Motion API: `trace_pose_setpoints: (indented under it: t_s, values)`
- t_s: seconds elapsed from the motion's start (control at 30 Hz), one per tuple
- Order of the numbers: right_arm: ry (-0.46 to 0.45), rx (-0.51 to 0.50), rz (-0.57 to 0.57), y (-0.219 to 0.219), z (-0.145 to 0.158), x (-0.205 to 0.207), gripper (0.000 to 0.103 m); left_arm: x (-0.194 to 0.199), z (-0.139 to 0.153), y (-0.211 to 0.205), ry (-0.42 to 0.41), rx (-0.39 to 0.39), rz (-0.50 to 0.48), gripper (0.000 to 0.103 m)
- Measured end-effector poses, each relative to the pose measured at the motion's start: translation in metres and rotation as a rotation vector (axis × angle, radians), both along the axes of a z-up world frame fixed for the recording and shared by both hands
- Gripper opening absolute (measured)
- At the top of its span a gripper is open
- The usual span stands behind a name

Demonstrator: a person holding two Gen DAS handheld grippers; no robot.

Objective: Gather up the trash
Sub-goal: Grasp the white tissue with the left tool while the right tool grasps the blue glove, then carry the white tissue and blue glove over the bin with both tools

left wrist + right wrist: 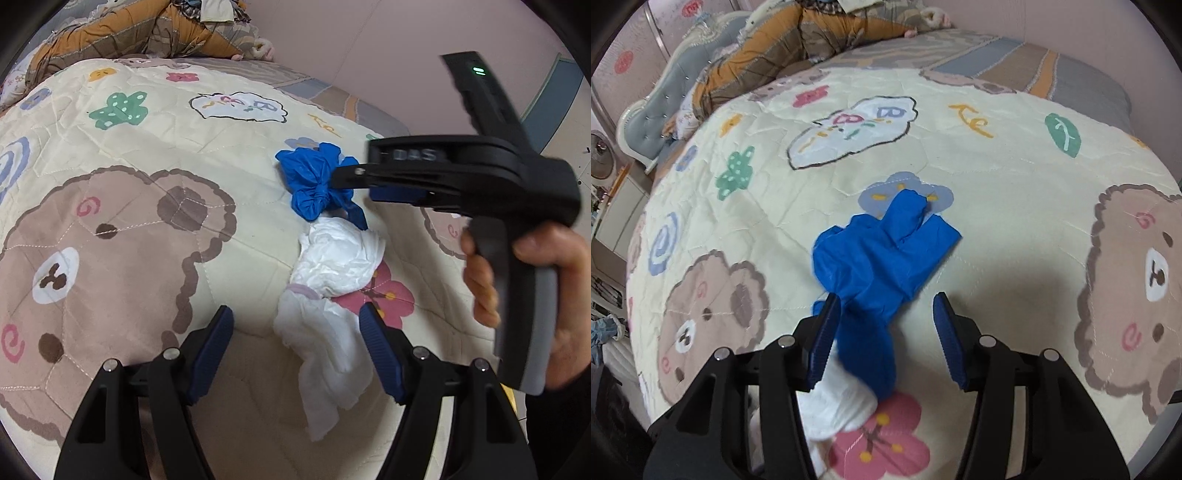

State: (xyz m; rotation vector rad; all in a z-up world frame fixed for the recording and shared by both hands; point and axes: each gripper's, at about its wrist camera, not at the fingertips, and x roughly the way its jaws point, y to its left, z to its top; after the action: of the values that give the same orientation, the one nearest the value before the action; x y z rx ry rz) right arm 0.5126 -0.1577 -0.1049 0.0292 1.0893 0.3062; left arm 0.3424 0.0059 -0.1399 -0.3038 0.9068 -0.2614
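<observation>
A crumpled blue glove (310,177) (879,254) lies on the cartoon-bear quilt (147,147) (997,166). Touching its near end is a white crumpled wad of tissue (340,258) (842,406). My left gripper (295,310) is open and straddles the wad's near tail, which lies close to the right pad. My right gripper (886,298) (343,181) is open just above the glove. The glove's near part lies between its fingers, against the left pad (827,332) and far from the other one. A hand (554,295) holds the right gripper's handle.
A heap of orange and brown bedding (129,33) (775,48) lies at the head of the bed by a padded headboard (661,85). The bed's edge and bare floor (569,129) are to the right. A pink wall runs behind.
</observation>
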Motion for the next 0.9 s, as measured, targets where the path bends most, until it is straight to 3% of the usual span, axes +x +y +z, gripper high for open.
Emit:
trace_pose_setpoints:
  t_s: [0.17, 0.27, 0.3, 0.4, 0.43, 0.53, 0.9]
  values:
    - [0.018, -0.033, 0.011, 0.016, -0.014, 0.019, 0.05, 0.0, -0.004, -0.007, -0.012, 0.013, -0.026, 0.052]
    - [0.018, -0.055, 0.007, 0.024, -0.019, 0.027, 0.048, 0.003, -0.006, -0.015, -0.004, 0.024, -0.062, 0.031]
    - [0.019, -0.061, 0.009, 0.027, -0.021, 0.03, 0.046, 0.004, -0.007, -0.017, -0.002, 0.028, -0.066, 0.026]
    - [0.005, -0.076, 0.013, 0.035, -0.021, 0.033, 0.027, 0.005, -0.007, -0.018, -0.008, 0.008, -0.067, 0.019]
    - [0.0, -0.077, 0.017, 0.037, -0.02, 0.033, 0.018, 0.004, -0.006, -0.017, -0.012, 0.001, -0.066, 0.018]
    - [-0.036, -0.095, 0.027, 0.044, -0.014, 0.029, 0.011, 0.0, -0.002, -0.017, -0.024, -0.019, -0.077, 0.016]
    - [-0.114, -0.039, -0.011, 0.009, 0.026, -0.008, 0.01, -0.039, 0.035, -0.016, -0.112, -0.01, -0.121, 0.016]
